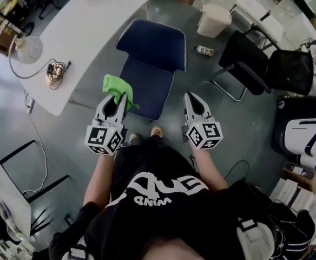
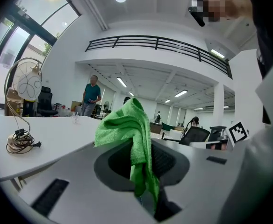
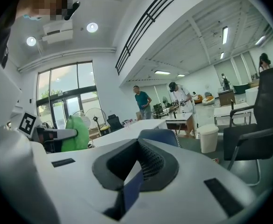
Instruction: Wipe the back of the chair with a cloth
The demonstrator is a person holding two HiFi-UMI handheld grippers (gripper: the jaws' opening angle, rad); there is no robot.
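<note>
Holds both grippers side by side in front of the body, above the near edge of a blue chair (image 1: 151, 47).

Pinches a green cloth (image 1: 116, 87) in the left gripper (image 1: 114, 102), jaws pressed together on it. Shows, in the left gripper view, the cloth bunched above the jaw tips, with one fold trailing down between them. Places the cloth, in the head view, over the chair's near left corner. Cannot tell whether cloth and chair touch.

Holds the right gripper (image 1: 193, 103) to the right of the left one, apart from it, jaws pressed together with nothing between them. Shows only a sliver of blue through the slit in the right gripper view, and the chair's blue edge just beyond the tips.

Stands on a grey floor (image 1: 93, 145), with a white desk (image 1: 93, 26) to the far left of the chair. Has on the desk a small round fan (image 1: 29, 49) and a coiled cable (image 1: 56, 69). Has to the far right a pale waste bin (image 1: 213, 19), a small bottle (image 1: 204, 50) lying on the floor, and a black chair (image 1: 255, 58).
</note>
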